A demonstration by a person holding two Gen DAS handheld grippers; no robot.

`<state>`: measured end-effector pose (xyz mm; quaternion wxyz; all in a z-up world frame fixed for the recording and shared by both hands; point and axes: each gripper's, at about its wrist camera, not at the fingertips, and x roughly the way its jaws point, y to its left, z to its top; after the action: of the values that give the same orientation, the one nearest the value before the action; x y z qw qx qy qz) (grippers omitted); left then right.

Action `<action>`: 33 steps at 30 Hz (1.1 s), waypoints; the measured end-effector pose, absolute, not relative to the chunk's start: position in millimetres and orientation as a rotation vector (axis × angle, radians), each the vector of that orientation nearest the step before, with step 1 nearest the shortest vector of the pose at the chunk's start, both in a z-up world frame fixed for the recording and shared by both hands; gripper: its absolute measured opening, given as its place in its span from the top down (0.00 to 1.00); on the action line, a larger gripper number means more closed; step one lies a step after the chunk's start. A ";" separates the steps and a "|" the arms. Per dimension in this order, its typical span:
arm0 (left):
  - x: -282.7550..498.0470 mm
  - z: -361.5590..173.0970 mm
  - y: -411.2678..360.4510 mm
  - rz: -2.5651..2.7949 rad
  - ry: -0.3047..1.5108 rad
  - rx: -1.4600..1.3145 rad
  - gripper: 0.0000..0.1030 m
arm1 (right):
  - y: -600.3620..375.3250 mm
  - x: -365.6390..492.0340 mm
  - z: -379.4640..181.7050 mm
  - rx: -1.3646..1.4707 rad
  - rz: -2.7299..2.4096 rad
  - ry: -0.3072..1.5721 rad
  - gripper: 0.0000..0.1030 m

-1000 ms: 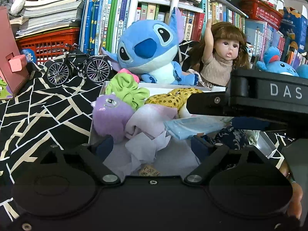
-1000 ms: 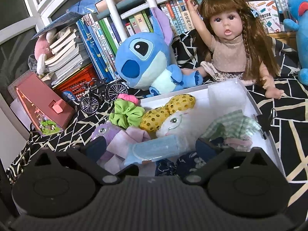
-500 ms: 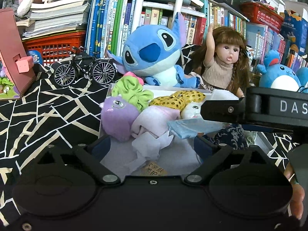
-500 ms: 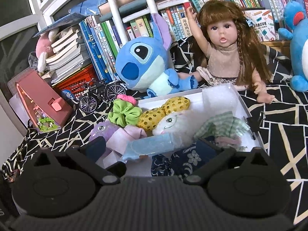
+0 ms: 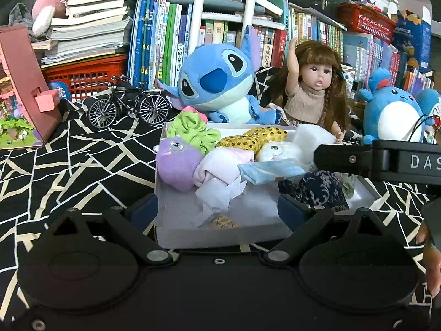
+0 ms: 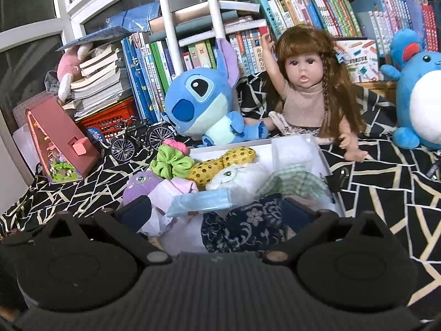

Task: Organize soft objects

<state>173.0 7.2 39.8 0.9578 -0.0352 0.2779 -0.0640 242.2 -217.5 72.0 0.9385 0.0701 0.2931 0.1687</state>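
A white box (image 5: 220, 233) on the black patterned cloth holds soft things. Among them are a purple plush (image 5: 176, 162), a green scrunchie (image 5: 190, 132), a gold sequined piece (image 5: 250, 139), a white plush (image 5: 278, 150), a pink cloth (image 5: 220, 165), a blue face mask (image 5: 271, 172) and a navy floral cloth (image 5: 317, 187). My left gripper (image 5: 217, 211) is open at the box's near edge, holding nothing. My right gripper (image 6: 216, 211) is open above the navy floral cloth (image 6: 248, 223) and the face mask (image 6: 201, 202). Its black body (image 5: 386, 162) crosses the right of the left wrist view.
Behind the box sit a blue alien plush (image 5: 220, 82), a doll (image 5: 311, 88) and a round blue plush (image 5: 394, 110). A model bicycle (image 5: 128, 106), a red basket (image 5: 82, 75) and a pink toy house (image 5: 24, 82) stand at the left. Bookshelves fill the back.
Both grippers have drawn back from the box and risen a little, so more of the box and the cloth around it shows. The things in the box have not moved.
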 end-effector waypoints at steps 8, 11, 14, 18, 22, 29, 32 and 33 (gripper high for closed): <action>144.5 44.5 11.6 -0.134 0.537 -0.062 0.09 | -226.6 219.3 72.6 0.116 0.332 0.572 0.00; 136.1 45.2 12.0 -0.139 0.534 -0.067 0.09 | -229.1 211.3 70.7 0.108 0.320 0.574 0.00; 128.5 44.5 11.5 -0.141 0.529 -0.063 0.09 | -231.0 202.4 69.0 0.093 0.315 0.561 0.00; 118.2 41.9 10.8 -0.136 0.519 -0.044 0.09 | -232.1 191.1 67.9 0.077 0.312 0.540 0.00; 112.8 38.3 13.5 -0.129 0.533 -0.057 0.09 | -233.6 183.4 65.0 0.067 0.306 0.528 0.00; 106.5 31.2 16.8 -0.105 0.537 -0.062 0.09 | -236.8 174.9 55.4 0.064 0.299 0.535 0.00; 105.9 28.0 17.1 -0.100 0.545 -0.067 0.09 | -237.3 173.5 50.2 0.059 0.295 0.547 0.00; 105.8 26.6 17.1 -0.098 0.547 -0.068 0.09 | -237.7 173.0 48.3 0.058 0.293 0.551 0.00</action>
<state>105.8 17.1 26.6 0.9611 -0.0334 0.2700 -0.0484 173.0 -237.7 48.3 0.9513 0.0286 0.2710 0.1443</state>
